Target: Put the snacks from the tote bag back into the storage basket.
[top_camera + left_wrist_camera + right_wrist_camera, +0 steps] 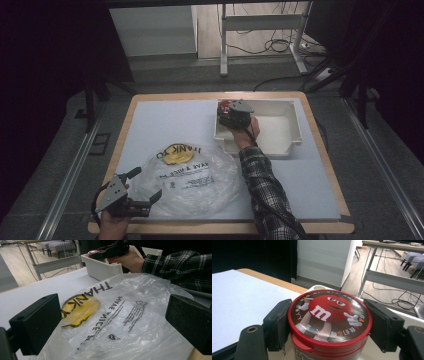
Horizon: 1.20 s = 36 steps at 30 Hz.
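Note:
A candy jar (329, 312) with a red lid and a red cartoon figure on top sits between the pads of my right gripper (329, 323), which is shut on it. From above, the right gripper (227, 114) holds the jar (224, 105) over the far left corner of a white tray (276, 131). A clear plastic bag (192, 180) with black lettering and a yellow face lies flat at the front of the table. My left gripper (145, 184) stands open at the bag's left edge, its jaws wide apart on either side of the bag (130, 315) without touching it.
A pale mat (165, 125) covers the wooden table. The white tray (102, 268) stands at the far right. The person's checked sleeve (265, 190) crosses the table's right half. Beyond the far edge stand a metal desk frame (223, 45) and cables on the floor.

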### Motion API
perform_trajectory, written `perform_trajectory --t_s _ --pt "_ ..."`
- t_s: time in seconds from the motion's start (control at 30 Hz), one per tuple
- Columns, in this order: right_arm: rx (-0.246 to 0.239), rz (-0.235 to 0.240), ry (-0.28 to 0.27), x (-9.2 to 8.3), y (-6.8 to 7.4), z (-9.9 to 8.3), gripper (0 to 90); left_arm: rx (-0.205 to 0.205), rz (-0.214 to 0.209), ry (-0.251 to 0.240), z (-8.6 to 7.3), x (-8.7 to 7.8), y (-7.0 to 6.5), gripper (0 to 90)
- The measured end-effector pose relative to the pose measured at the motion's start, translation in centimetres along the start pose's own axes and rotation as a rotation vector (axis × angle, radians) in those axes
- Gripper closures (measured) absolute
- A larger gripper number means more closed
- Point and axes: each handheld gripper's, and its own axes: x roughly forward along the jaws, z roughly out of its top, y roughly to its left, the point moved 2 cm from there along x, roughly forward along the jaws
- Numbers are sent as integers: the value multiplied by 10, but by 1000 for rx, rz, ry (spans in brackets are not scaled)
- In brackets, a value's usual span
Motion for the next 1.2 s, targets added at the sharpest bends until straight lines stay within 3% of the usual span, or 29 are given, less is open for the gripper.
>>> perform_trajectory --t_s 1.2 --pt "16 31 75 11 -6 -8 259 2 1 -5 0 -1 0 5"
